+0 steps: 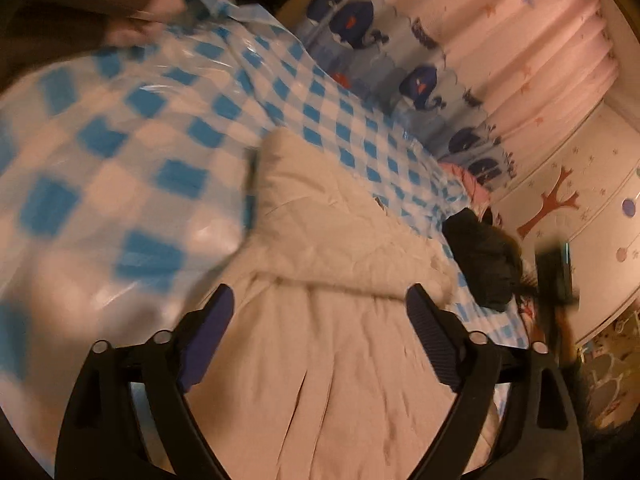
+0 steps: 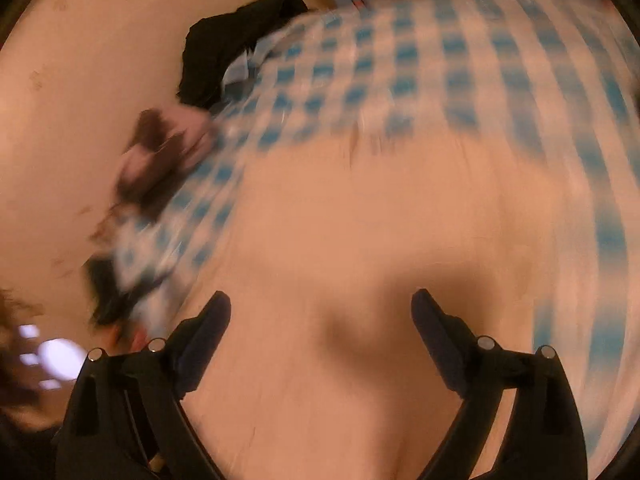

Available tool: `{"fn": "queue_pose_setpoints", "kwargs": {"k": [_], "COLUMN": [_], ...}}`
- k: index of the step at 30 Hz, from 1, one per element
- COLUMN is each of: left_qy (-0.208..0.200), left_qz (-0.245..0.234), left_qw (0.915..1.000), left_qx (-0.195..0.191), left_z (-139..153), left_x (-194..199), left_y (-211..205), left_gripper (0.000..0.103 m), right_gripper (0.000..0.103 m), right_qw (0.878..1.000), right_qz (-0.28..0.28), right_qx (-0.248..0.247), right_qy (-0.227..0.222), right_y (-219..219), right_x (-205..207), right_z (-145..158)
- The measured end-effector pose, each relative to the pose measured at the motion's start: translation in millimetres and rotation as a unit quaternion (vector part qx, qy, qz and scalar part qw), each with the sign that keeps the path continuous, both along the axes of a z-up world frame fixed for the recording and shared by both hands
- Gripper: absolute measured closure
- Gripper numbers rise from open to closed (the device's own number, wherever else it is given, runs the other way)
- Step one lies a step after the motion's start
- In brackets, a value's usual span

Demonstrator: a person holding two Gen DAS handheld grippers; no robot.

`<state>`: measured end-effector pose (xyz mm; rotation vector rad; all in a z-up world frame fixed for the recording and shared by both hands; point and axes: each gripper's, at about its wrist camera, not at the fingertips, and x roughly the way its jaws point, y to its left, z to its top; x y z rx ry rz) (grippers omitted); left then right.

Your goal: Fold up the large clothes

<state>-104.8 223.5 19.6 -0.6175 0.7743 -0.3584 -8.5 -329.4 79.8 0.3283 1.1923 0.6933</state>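
Gaping empty over the cream garment (image 1: 320,360), left gripper (image 1: 320,300) alone shows curtains (image 1: 500,40); blurred right gripper (image 2: 320,304) seemingly likewise.

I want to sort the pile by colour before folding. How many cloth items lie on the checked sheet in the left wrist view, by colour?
Cream: 1, the large cream garment, partly folded.
Black: 1, the black garment at the sheet's far edge.
Pink: 1, a small pink piece beyond it, mostly hidden.
Total: 3
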Motion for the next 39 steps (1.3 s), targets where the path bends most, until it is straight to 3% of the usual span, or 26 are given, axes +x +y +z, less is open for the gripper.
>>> {"fn": "queue_pose_setpoints", "kwargs": {"k": [2, 5, 8, 13, 17, 19, 21, 24, 27, 29, 31, 33, 34, 36, 38, 39], "left_qy": [0.013, 0.066, 0.103, 0.123, 0.143, 0.148, 0.157, 0.167, 0.158, 0.148, 0.151, 0.135, 0.131, 0.139, 0.17, 0.193], "left_qz": [0.007, -0.003, -0.027, 0.0, -0.018, -0.034, -0.044, -0.052, -0.048, -0.047, -0.038, -0.047, -0.048, -0.045, -0.038, -0.031], "left_qw": [0.9999, 0.9972, 0.9916, 0.9866, 0.9876, 0.9854, 0.9806, 0.9771, 0.9818, 0.9843, 0.9835, 0.9878, 0.9889, 0.9888, 0.9834, 0.9792], "left_qx": [0.0, 0.035, 0.073, 0.107, 0.062, 0.078, 0.109, 0.121, 0.094, 0.084, 0.092, 0.062, 0.051, 0.032, 0.052, 0.056], "left_z": [-3.9, -16.6, -25.8, -49.9, -66.0, -68.7, -72.2, -71.7, -64.9, -59.8, -55.3, -49.0, -47.6, -50.9, -63.2, -72.5], "left_x": [-35.1, -64.1, -88.2, -111.8, -120.6, -123.2, -123.9, -127.7, -134.6, -139.7, -143.8, -148.2, -149.0, -148.4, -144.6, -142.5], "left_y": [17.0, 20.5, 8.6, 7.6, 4.4, -8.3, -19.9, -25.3, -18.5, -15.1, -11.9, -5.6, -2.6, 3.8, 5.0, 6.6], "left_gripper": [0.015, 0.015, 0.015, 0.015, 0.015, 0.015, 0.014, 0.014, 0.014, 0.023, 0.049, 0.068, 0.076, 0.077, 0.076, 0.068], "right_gripper": [0.015, 0.015, 0.015, 0.015, 0.015, 0.014, 0.014, 0.014, 0.014, 0.015, 0.033, 0.069, 0.077, 0.079, 0.077, 0.077], "right_qw": [0.998, 0.993, 0.992, 0.989, 0.982, 0.983, 0.975, 0.98, 0.98, 0.981, 0.984, 0.985, 0.985, 0.984, 0.984, 0.982], "right_qz": [-0.024, -0.063, -0.069, -0.062, -0.066, -0.059, -0.05, -0.041, -0.033, -0.023, -0.004, -0.004, -0.006, -0.012, -0.01, -0.011], "right_qx": [0.008, 0.009, 0.016, -0.021, 0.025, 0.048, 0.105, 0.071, 0.085, 0.093, 0.1, 0.112, 0.127, 0.137, 0.126, 0.124], "right_qy": [0.049, 0.095, 0.109, 0.129, 0.175, 0.166, 0.187, 0.18, 0.179, 0.17, 0.151, 0.131, 0.118, 0.115, 0.127, 0.139], "right_y": [-50.0, -100.1, -109.1, -113.8, -126.6, -126.5, -121.1, -111.6, -103.7, -100.2, -93.0, -89.5, -89.7, -93.1, -89.4, -87.3], "right_x": [-64.7, -152.5, -191.6, -219.9, -236.8, -237.8, -239.9, -243.8, -243.2, -247.6, -253.3, -254.3, -254.6, -254.5, -254.7, -254.7], "right_z": [-15.9, -39.2, -48.9, -77.5, -104.5, -104.7, -106.4, -108.9, -113.0, -112.8, -106.2, -100.9, -98.2, -100.9, -110.4, -118.1]}}
